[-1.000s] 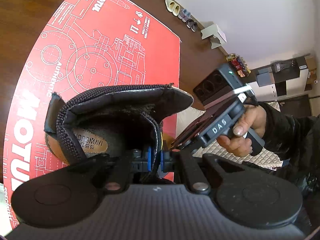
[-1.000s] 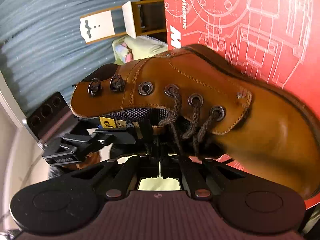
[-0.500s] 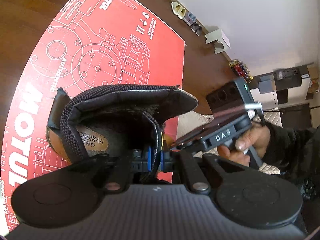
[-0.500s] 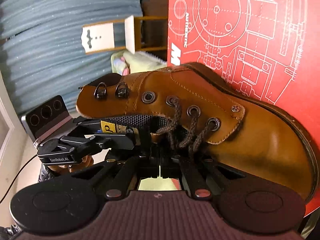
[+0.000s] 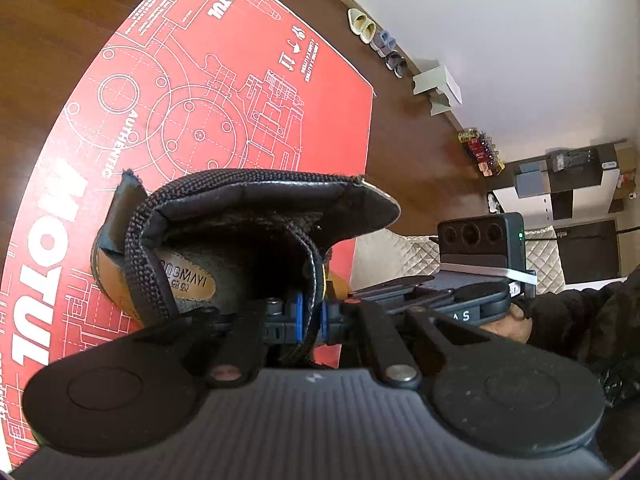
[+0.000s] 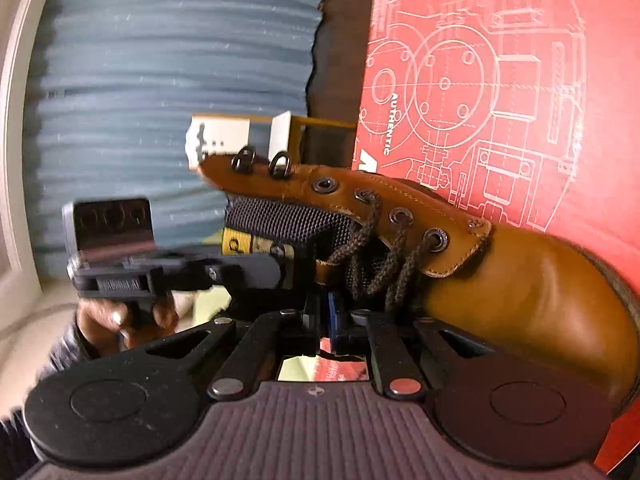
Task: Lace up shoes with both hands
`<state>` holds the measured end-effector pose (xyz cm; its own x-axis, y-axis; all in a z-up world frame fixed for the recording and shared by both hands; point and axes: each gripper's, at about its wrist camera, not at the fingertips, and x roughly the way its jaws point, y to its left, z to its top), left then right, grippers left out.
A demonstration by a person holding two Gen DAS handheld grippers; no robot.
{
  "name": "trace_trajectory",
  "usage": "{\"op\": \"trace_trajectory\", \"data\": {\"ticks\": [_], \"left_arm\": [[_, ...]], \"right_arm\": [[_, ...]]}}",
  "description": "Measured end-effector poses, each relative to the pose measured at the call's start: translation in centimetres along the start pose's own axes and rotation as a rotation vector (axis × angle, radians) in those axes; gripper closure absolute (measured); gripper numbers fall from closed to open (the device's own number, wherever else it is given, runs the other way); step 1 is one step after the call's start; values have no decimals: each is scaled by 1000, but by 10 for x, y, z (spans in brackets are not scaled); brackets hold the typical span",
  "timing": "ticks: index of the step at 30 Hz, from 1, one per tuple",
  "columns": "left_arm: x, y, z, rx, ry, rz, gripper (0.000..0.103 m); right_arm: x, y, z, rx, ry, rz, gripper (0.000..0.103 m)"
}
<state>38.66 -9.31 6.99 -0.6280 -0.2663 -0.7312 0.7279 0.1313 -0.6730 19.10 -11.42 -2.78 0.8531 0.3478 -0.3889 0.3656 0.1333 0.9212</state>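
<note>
**Two grippers on one boot**

The brown leather boot (image 6: 516,280) lies on a red printed cardboard sheet (image 5: 208,92). The left gripper (image 5: 311,316) pinches the boot's black tongue (image 5: 316,276). The right gripper (image 6: 324,312) looks nearly closed under the dark brown lace (image 6: 372,264); I cannot tell what it holds.

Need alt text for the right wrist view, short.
A tan leather boot lies on a red printed cardboard sheet, its lower three eyelets threaded with dark brown lace and the upper eyelet and hooks empty. The right tongs sit nearly closed just below the lace, while the left tongs reach in at the tongue.
</note>
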Motion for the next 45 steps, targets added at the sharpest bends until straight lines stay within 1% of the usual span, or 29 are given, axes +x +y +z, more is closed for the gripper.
{"op": "trace_trajectory", "data": {"ticks": [2,6,7,8,9,10,11,14,15,16,17,20,21,22,23,26,29,31,33,34,37,39,41,43,45], "left_arm": [[1,0,0,-2,-2,-1,98],[0,0,-1,-6,-5,-2,98],[0,0,-1,-6,-6,-2,98],[0,0,-2,-7,-8,-2,98],[0,0,-2,-9,-11,-3,98],[0,0,-1,-13,-15,-3,98],[0,1,-1,-16,-18,-4,98],[1,2,-1,-19,-13,-8,98],[1,2,-2,-22,-13,-9,98],[1,3,-2,-25,-14,-10,98],[1,3,-1,-27,-15,-11,98],[2,4,-1,-26,-14,-11,98],[3,4,-1,-26,-15,-10,98],[3,4,-1,-27,-17,-8,98],[3,4,-1,-30,-21,-6,98],[3,4,-3,-30,-23,-11,98],[3,5,-3,-33,-25,-14,98],[3,5,-3,-31,-24,-13,98],[3,5,-3,-31,-24,-14,98],[3,6,-3,-32,-24,-15,98],[3,6,-4,-33,-27,-18,98],[3,7,-4,-30,-29,-20,98],[3,7,-4,-27,-30,-23,98],[3,6,-4,-19,-29,-24,98],[3,6,-4,-10,-30,-24,98]], "right_arm": [[0,1,1,-14,15,-5,89],[1,3,0,-19,24,-9,88],[1,3,-1,-18,26,-7,91],[1,4,-1,-27,30,-10,97],[1,6,-2,-37,30,-13,98],[-2,9,-2,-55,8,-20,101],[-4,11,-3,-72,-12,-25,101],[-6,15,-5,-80,-53,-32,101],[-5,14,-5,-72,-47,-27,100],[-5,13,-5,-65,-41,-22,95],[-5,12,-5,-58,-35,-18,93],[-7,13,-4,-55,-14,-21,92],[-7,14,-4,-60,-16,-26,93],[-7,15,-4,-66,-18,-32,98],[-7,15,-4,-72,-20,-37,101],[-8,18,-4,-89,-26,-53,102],[-8,20,-5,-104,-32,-68,101],[-10,16,-5,-87,-42,-55,100],[-12,15,-5,-81,-51,-47,96],[-12,15,-5,-81,-53,-45,92],[-12,15,-4,-76,-30,-37,92],[-19,20,-4,-122,-38,-44,91],[-26,24,-5,-175,-67,-63,88],[-29,28,-3,-230,-100,-75,88],[-29,30,-2,-258,-113,-78,88]]}}
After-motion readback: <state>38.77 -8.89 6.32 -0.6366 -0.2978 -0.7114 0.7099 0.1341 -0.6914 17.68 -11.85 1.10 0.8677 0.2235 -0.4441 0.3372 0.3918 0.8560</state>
